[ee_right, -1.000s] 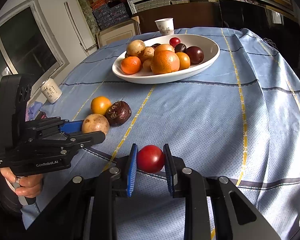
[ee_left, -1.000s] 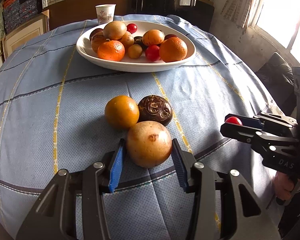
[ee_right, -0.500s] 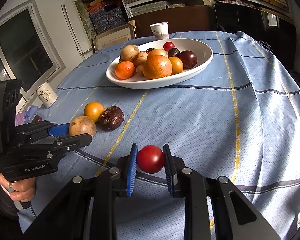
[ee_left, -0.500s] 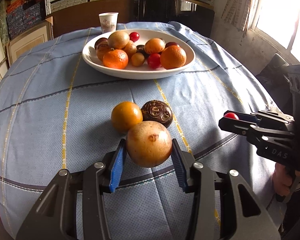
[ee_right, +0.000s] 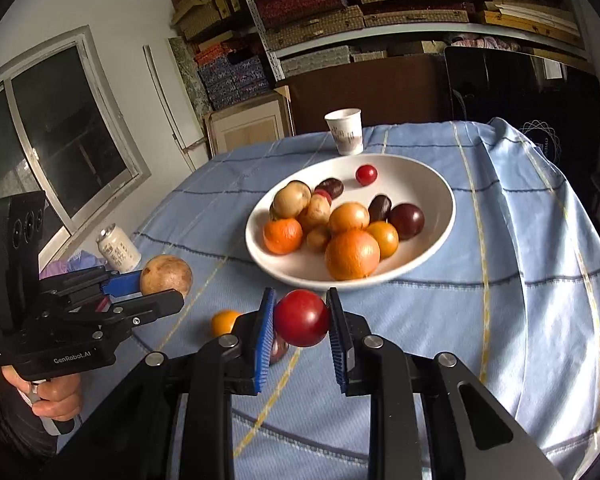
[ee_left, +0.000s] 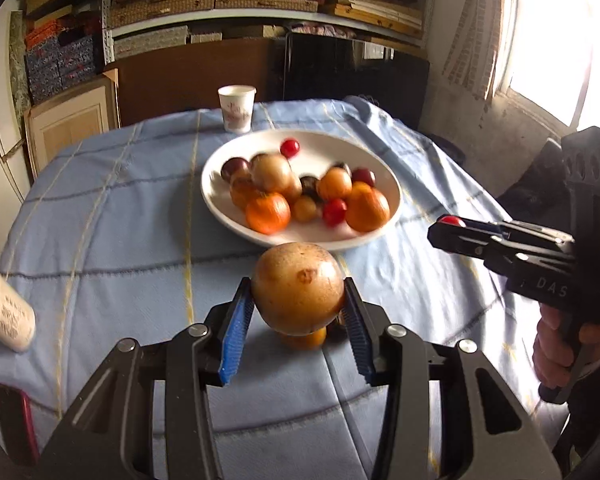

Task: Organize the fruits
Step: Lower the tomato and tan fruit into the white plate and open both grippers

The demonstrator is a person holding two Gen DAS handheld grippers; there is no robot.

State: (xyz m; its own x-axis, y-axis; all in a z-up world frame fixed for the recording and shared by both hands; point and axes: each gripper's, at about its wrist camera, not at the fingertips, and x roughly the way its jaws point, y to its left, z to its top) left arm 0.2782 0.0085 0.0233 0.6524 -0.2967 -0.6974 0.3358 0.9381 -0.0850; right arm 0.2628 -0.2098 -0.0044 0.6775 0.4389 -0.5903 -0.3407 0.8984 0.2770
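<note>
Two fruits are aloft, one in each tool. The left gripper [ee_left: 298, 312] pinches a round tan-brown fruit with a dark blemish [ee_left: 298, 288] across its widest girth, clear of the blue checked tablecloth [ee_left: 120, 220]; the right gripper [ee_right: 300, 320] is squeezed onto a small glossy red fruit [ee_right: 302, 317], also off the cloth. The tan one looks firm and fairly weighty, so a hold at its equator seems the safe place (higher or lower and it could squirt out). The red one appears light, smooth-skinned and probably slippery and easily bruised, so a gentle pinch through its middle suits it.

Below them, a small orange fruit [ee_right: 225, 322] and a dark wrinkled fruit [ee_right: 279, 349] lie on the cloth, still to be collected.

Farther off sits the wide white oval bowl [ee_right: 440, 196], holding oranges, tan and dark purple fruits and red ones, with bare room at its far and right side. Beyond it stands a white paper cup [ee_right: 345, 131].
</note>
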